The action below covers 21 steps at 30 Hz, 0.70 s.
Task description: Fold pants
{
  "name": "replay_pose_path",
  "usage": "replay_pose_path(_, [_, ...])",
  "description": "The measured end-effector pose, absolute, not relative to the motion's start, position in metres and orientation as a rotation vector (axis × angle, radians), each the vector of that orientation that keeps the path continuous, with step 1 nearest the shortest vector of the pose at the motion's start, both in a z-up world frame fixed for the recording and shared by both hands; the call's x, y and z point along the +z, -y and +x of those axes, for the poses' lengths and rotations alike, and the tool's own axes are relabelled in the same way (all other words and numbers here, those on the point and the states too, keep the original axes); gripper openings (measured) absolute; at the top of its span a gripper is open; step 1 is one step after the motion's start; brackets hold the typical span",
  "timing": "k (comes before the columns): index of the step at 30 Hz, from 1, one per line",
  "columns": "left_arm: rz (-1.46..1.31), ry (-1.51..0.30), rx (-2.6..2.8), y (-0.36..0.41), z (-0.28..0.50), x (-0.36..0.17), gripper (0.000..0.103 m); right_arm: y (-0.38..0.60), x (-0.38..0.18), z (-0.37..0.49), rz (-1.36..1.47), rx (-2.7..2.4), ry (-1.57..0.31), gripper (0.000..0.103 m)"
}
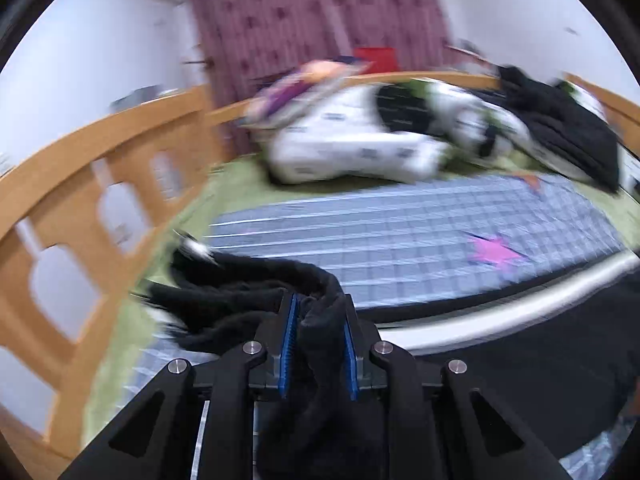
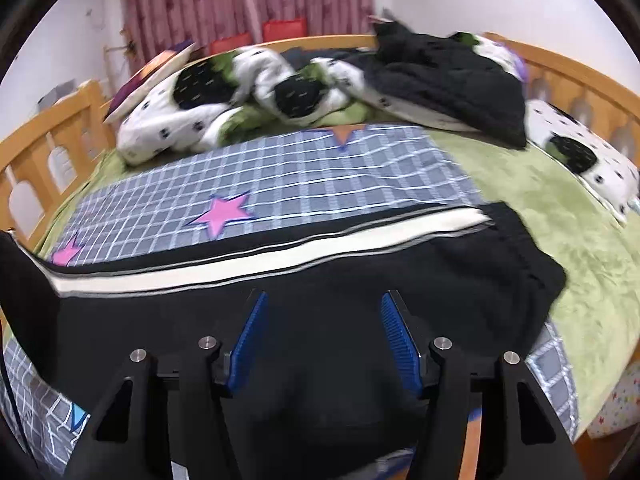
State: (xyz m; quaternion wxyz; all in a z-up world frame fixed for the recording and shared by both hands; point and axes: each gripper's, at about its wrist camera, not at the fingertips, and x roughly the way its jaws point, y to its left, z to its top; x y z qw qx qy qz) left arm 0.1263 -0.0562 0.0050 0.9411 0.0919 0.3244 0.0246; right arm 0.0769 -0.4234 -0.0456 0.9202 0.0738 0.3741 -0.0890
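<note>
Left tool [image 1: 318, 340] clamps a bunched end of the black pants [image 2: 320, 280]; right tool [image 2: 320, 344] hovers over them, spread and empty. Pants lie across the bed [image 2: 560, 208]; carry the gripped end toward 3 o'clock, edges aligned.

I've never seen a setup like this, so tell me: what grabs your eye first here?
Probably the black pants with a white side stripe, spread across the checked blue sheet with its pink stars. The left gripper is clamped on a bunched end of them, while the right gripper hangs open above the fabric. Behind, a spotted white quilt lies heaped against the wooden bed rail.
</note>
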Motion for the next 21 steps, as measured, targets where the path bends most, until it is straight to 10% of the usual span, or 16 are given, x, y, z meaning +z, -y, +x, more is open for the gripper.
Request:
replay_pose_path(11, [0.412, -0.765, -0.165, 0.216, 0.053, -0.129, 0.021, 0.486, -0.05, 0.044, 0.43, -0.236, -0.76, 0.058])
replay_pose_path(21, [0.363, -0.716, -0.233, 0.112, 0.022, -0.05, 0.07, 0.425, -0.047, 0.067, 0.389, -0.115, -0.798, 0.058])
